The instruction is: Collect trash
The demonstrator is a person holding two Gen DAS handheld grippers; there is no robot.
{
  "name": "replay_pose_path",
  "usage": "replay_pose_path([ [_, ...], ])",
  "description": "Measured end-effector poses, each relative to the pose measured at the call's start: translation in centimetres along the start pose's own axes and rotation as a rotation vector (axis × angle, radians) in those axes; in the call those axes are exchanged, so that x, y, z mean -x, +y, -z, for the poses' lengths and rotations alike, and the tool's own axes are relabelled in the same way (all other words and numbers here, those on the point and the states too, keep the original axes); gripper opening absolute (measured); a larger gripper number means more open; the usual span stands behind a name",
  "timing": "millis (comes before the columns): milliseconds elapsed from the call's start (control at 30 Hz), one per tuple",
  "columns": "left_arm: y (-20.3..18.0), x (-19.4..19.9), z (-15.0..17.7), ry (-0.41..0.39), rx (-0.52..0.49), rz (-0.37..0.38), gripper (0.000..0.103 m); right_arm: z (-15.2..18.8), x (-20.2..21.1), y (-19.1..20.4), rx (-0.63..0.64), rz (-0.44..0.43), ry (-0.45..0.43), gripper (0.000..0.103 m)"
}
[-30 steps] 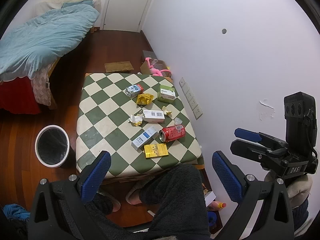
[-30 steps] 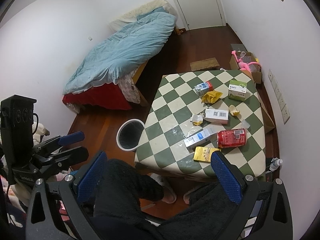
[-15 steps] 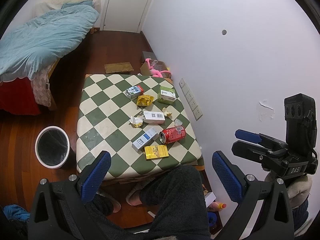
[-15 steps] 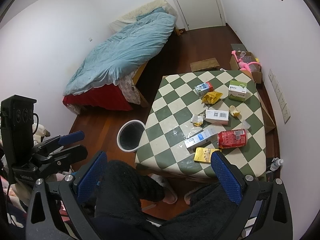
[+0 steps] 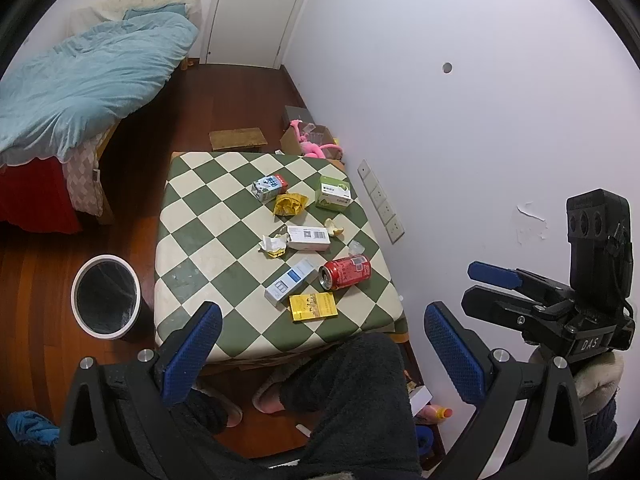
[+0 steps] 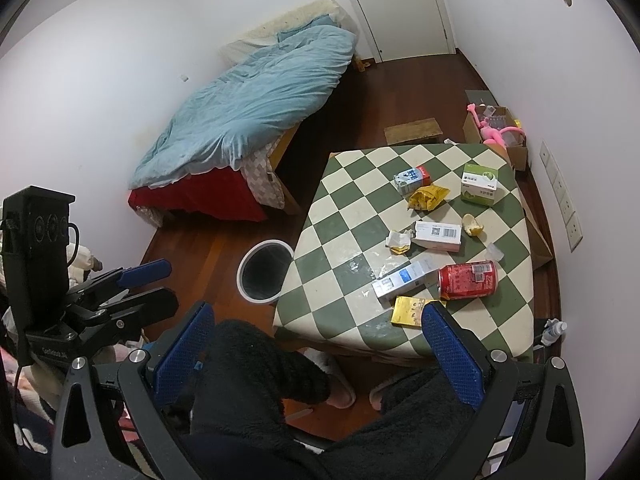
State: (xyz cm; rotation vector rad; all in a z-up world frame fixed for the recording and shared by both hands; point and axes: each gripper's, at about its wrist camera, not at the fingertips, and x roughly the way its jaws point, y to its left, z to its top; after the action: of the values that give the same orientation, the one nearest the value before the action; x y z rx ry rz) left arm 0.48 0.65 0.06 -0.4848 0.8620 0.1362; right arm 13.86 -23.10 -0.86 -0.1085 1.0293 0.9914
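Observation:
A green-and-white checkered table carries several pieces of trash: a red can on its side, a yellow box, a blue-white carton, a white box, a yellow wrapper, a green box and a small milk carton. A white bin stands on the floor left of the table. My left gripper and right gripper are open, empty, held high above my lap, short of the table.
A bed with a blue duvet lies at the far left. A cardboard box with a pink toy and a low wooden stool stand behind the table. The white wall with sockets runs along the right.
Both views have shifted only slightly; the table appears a little farther off. Both grippers stay open and the trash has not moved.

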Motion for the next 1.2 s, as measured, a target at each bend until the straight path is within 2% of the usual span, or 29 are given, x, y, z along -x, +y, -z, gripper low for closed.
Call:
replay_pose_path([
  [400,0.4,0.3,-0.1,-0.002,-0.005,0.006,0.103,0.0,-0.1,0.4,-0.001,-0.007,0.001,0.103],
  [500,0.5,0.2,0.0,-0.01,-0.002,-0.013,0.103,-0.1,-0.1,0.5,-0.003,-0.012,0.001,0.103],
  [567,0.3,-0.5,-0.1,-0.043,-0.014,-0.092,0.103,-0.1,0.0,0.4,-0.017,-0.012,-0.005,0.103],
  [700,1.7,-4.6,-0.3,-0.078,-0.033,-0.334,0.103,0.1,-0.6,-1.5,-0.124,0.031,-0.039,0.103],
  [800,4.3,-10.1,-0.1,-0.011,-0.022,-0.454,0.103,0.9,-2.9,-5.2,-0.283,0.103,-0.054,0.103],
  [967,8.6,-19.7,1.3,0.166,-0.001,-0.52,0.103,3.3,-9.7,-14.0,-0.632,0.18,-0.042,0.103],
  [1033,10.1,-22.9,1.9,0.229,-0.001,-0.545,0.103,4.1,-12.9,-17.1,-0.733,0.212,-0.027,0.095],
  [1067,10.7,-24.6,2.2,0.265,-0.004,-0.559,0.103,4.2,-14.3,-18.3,-0.764,0.229,-0.023,0.088],
  [1100,11.3,-25.8,2.2,0.288,-0.005,-0.572,0.103,4.4,-15.7,-19.5,-0.791,0.254,-0.013,0.085],
  [1200,12.8,-29.5,2.8,0.354,-0.019,-0.595,0.103,4.1,-20.2,-22.9,-0.879,0.302,0.009,0.085],
])
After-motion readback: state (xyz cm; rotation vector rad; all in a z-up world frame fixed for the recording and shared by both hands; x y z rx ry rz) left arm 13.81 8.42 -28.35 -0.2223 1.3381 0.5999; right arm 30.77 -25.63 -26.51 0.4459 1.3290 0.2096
